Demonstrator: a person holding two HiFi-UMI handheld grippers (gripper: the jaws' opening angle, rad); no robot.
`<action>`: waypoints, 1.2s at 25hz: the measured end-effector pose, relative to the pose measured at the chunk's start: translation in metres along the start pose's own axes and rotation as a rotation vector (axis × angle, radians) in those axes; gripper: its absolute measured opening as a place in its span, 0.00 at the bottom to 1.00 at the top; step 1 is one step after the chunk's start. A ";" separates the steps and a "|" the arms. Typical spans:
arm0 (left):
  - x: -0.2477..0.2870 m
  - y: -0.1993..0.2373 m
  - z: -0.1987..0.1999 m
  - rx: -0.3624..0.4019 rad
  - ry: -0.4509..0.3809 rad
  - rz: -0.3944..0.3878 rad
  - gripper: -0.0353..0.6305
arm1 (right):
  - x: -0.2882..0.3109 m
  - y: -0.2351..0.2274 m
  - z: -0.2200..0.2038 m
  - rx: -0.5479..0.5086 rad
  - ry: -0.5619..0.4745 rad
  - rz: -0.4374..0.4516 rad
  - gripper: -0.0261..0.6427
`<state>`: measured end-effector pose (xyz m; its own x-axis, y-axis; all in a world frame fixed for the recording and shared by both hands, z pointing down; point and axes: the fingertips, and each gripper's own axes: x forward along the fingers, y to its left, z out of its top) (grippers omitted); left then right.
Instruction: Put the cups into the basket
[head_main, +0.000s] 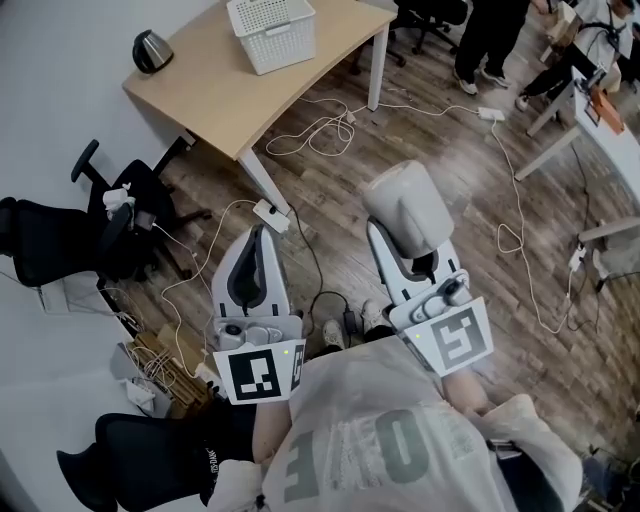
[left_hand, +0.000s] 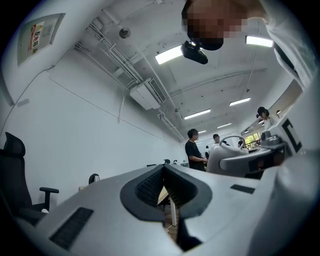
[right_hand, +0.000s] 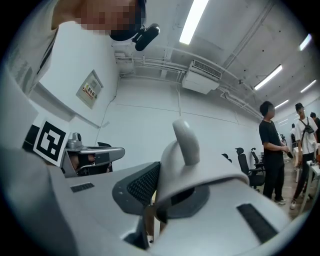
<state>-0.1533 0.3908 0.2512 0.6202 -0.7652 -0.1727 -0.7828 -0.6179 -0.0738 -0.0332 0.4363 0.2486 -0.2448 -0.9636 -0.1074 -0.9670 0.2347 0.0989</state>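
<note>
In the head view, the white basket (head_main: 272, 30) stands on a wooden table (head_main: 230, 95) beside a kettle (head_main: 152, 50), well ahead across a floor strewn with cables (head_main: 330, 125), while the right gripper (head_main: 392, 247) clamps a grey cup (head_main: 408, 205). In the left gripper view, the left gripper (left_hand: 164, 172) has its jaws together on nothing, and a wall poster (left_hand: 39, 35) carries print too small to read. In the right gripper view, the cup's wall sits pinched between the pads, handle upward.

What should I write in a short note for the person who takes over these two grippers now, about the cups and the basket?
Left gripper: shut, empty.
Right gripper: shut on a grey cup, held above the floor.
Basket: on the wooden table ahead, apart from both grippers; no cup visible in it.
Done: one cup is in the grip.
Left: bring it to the basket and release it inside. No other cups are in view.
</note>
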 end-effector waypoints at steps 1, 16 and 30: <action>0.003 -0.002 0.000 0.003 0.000 0.003 0.07 | -0.001 -0.005 -0.001 0.008 -0.008 0.000 0.09; 0.040 -0.041 -0.019 0.006 0.043 0.076 0.07 | -0.026 -0.083 -0.026 0.115 -0.006 0.059 0.09; 0.179 0.011 -0.043 -0.042 -0.038 0.012 0.07 | 0.085 -0.131 -0.047 0.078 0.013 0.034 0.09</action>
<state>-0.0490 0.2394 0.2618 0.6080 -0.7654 -0.2107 -0.7868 -0.6165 -0.0308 0.0755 0.3175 0.2726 -0.2773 -0.9563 -0.0924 -0.9608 0.2763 0.0245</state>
